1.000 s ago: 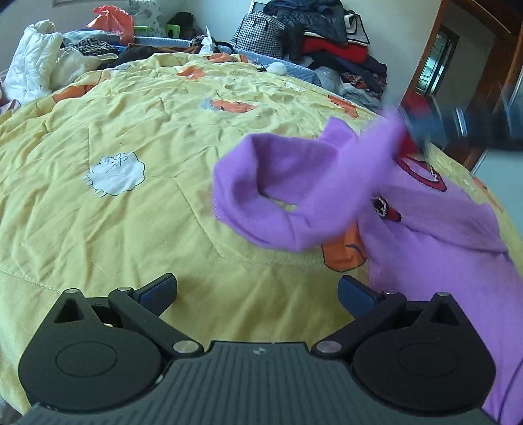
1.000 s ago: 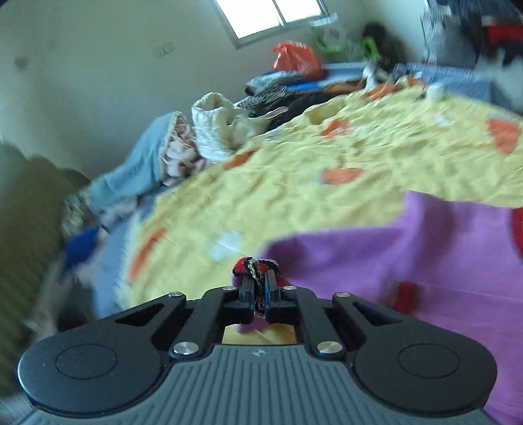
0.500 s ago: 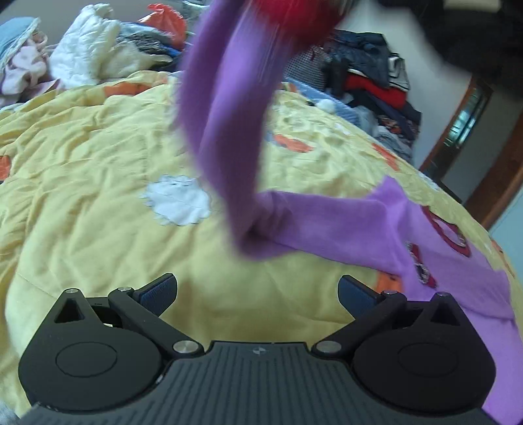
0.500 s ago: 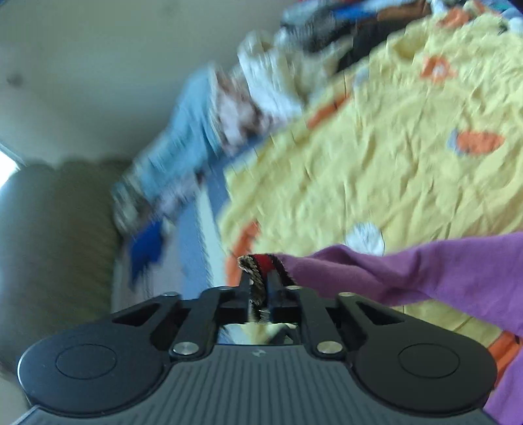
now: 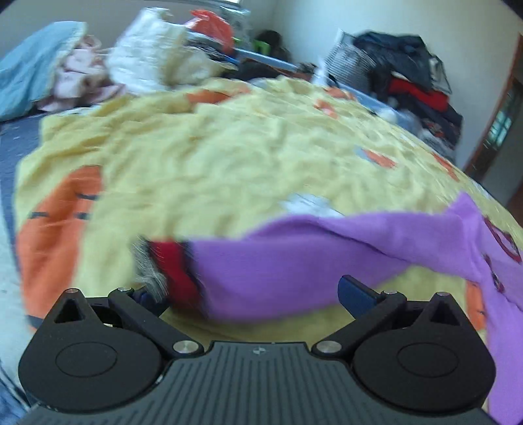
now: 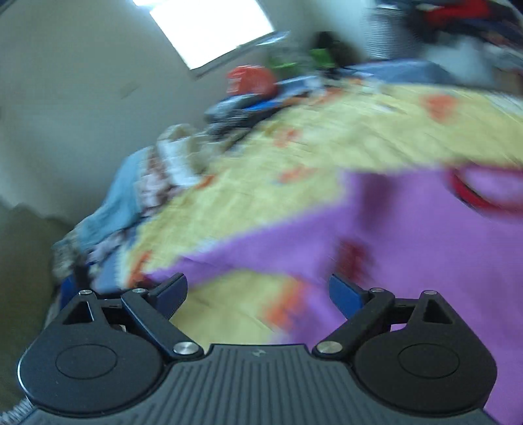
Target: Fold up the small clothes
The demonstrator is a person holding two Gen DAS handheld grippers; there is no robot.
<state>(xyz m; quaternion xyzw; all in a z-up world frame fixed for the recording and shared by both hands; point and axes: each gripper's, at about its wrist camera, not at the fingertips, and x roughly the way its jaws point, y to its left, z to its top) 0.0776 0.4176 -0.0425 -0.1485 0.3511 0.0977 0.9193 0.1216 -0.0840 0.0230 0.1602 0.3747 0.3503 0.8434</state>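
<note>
On the yellow quilt [image 5: 228, 157], which covers the bed, a purple sweater [image 5: 294, 271] lies spread toward the right, one sleeve stretched out to the left.

Right gripper [image 6: 258, 294]: jaws are opening and already stand wide apart. Both blue pads are visible and nothing is pressed between them. Beyond the gap lie a bare patch of quilt and the purple knit; the pads touch neither, as far as the blurred view allows.

Left gripper [image 5: 248, 294]: jaws wide apart. The right blue pad [image 5: 356, 296] is clear of the cloth. The left pad is mostly hidden behind the sleeve end, so contact there cannot be judged. The sleeve lies across the space in front of the fingers, not clamped.

Sweater: soft, matte knit, violet-purple, lying in loose folds. The sleeve ends in a red cuff [image 5: 173, 271] with a pale, fuzzy fringe [image 5: 147, 264] at the left tip. On the body, at right, red trim forms a curved shape [image 6: 474, 196]; its detail is too blurred to read.

Quilt: crumpled, stitched cotton-like surface, pale yellow with orange patches [image 5: 55, 229] and a small whitish motif [image 5: 307, 202] just beyond the sleeve.

Far side: a heap of mixed clothing, including a cream padded garment [image 5: 153, 55] and a light blue one [image 5: 29, 65] at far left, and a stack of dark and red clothes [image 5: 415, 85] at far right. A bright window [image 6: 209, 29] shows in the right wrist view, above an orange bag [image 6: 251, 80].
</note>
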